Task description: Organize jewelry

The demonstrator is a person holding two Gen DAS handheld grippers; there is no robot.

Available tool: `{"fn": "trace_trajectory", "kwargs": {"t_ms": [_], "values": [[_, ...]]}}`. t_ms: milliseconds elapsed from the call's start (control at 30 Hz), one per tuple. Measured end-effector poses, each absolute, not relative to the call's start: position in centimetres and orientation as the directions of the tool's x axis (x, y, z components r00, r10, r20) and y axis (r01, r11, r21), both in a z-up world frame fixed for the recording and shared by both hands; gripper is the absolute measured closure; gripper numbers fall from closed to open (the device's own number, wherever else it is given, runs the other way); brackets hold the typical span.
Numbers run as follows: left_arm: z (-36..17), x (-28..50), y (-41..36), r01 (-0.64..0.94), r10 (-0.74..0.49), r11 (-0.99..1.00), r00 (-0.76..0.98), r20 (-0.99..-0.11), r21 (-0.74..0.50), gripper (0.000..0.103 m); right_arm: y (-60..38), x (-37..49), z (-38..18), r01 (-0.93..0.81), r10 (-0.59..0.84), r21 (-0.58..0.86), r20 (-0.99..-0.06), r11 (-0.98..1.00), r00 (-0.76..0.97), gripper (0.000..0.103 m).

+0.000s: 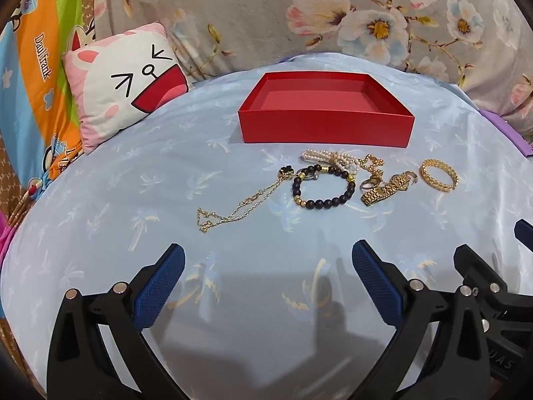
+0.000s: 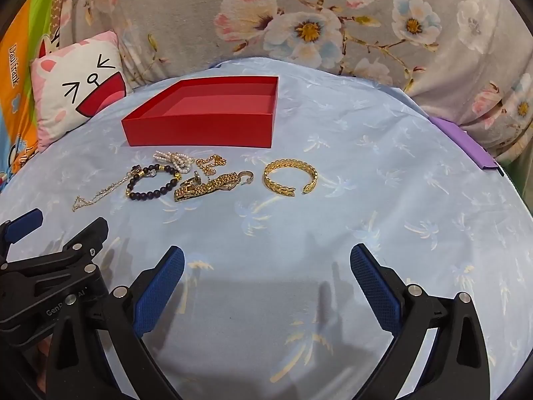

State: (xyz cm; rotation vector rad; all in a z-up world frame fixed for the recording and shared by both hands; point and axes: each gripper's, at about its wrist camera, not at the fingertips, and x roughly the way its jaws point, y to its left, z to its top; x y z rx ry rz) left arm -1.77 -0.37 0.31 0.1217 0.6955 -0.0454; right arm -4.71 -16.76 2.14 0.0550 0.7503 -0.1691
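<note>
Jewelry lies bunched ahead of both grippers' spread, empty fingers (image 1: 173, 268), just before the red box (image 1: 324, 130), handy for lifting pieces in; gold cuff (image 2: 289, 176) sits apart.

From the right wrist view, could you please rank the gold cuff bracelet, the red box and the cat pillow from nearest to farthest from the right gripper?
1. Gold cuff bracelet: on the blue sheet, straight ahead of the open right gripper.
2. Red box: behind the jewelry, ahead and left.
3. Cat pillow: far left, beyond the box.
</note>
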Motion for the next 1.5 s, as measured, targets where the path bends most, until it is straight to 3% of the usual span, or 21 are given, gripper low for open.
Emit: {"fn": "trace_trajectory", "kwargs": {"t_ms": [1500], "values": [[0.1,-1.1,-0.9,0.081,0.000,0.992,0.760,-0.650,0.096,0.005,-16.5,-4.8,2.0,0.175,-0.143,-0.023,-0.685,0.984,0.715,0.005]]}}
